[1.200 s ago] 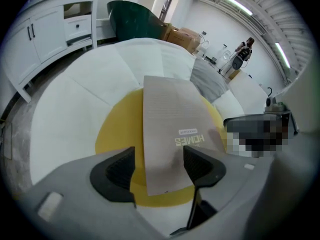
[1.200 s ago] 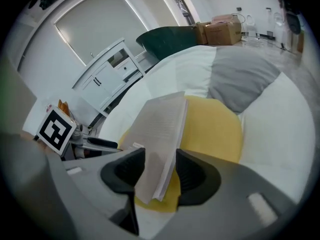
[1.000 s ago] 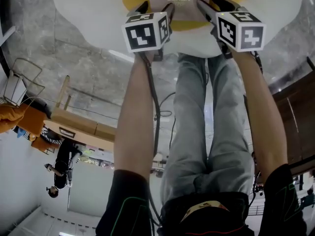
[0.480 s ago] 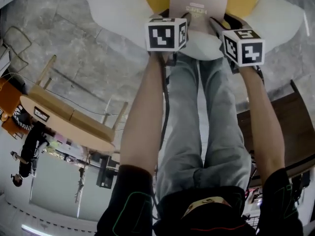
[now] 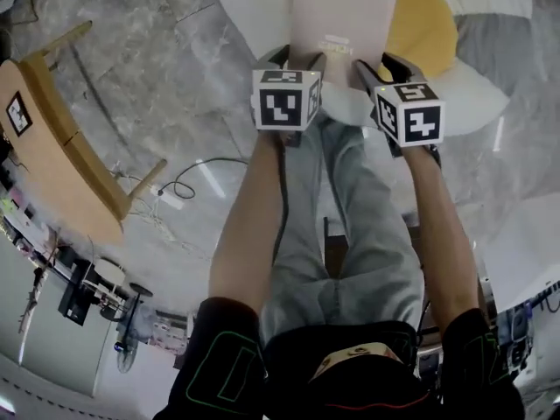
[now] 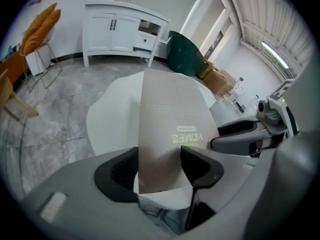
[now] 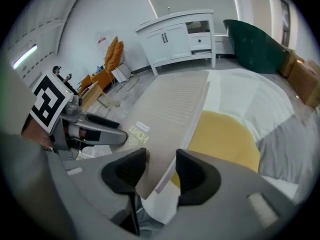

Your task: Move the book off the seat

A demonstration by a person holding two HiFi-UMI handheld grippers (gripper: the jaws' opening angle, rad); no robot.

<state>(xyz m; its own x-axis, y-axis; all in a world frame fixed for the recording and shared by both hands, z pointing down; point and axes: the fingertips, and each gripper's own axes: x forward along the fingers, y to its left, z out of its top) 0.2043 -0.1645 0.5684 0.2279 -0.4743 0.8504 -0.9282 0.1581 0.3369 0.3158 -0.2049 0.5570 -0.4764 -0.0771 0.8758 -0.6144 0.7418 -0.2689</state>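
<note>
Both grippers have risen with the book since the earlier frame, and more grey floor shows to their left. Two grippers share the load. The left gripper [image 5: 297,58] and the right gripper [image 5: 382,62], jaws just drawn in, each clamp a near corner of the one book [image 5: 344,11]. They sit side by side on bare, outstretched forearms [image 5: 249,208] and pitch steeply down. The book's beige cover runs forward from their tips, raised over the seat [image 5: 249,7], which is white. One yellow cushion [image 5: 426,26] lies on it, nearer the right gripper. Marble floor [image 5: 166,77] spreads around, and one white sideboard [image 6: 120,24] stands at the far wall.
</note>
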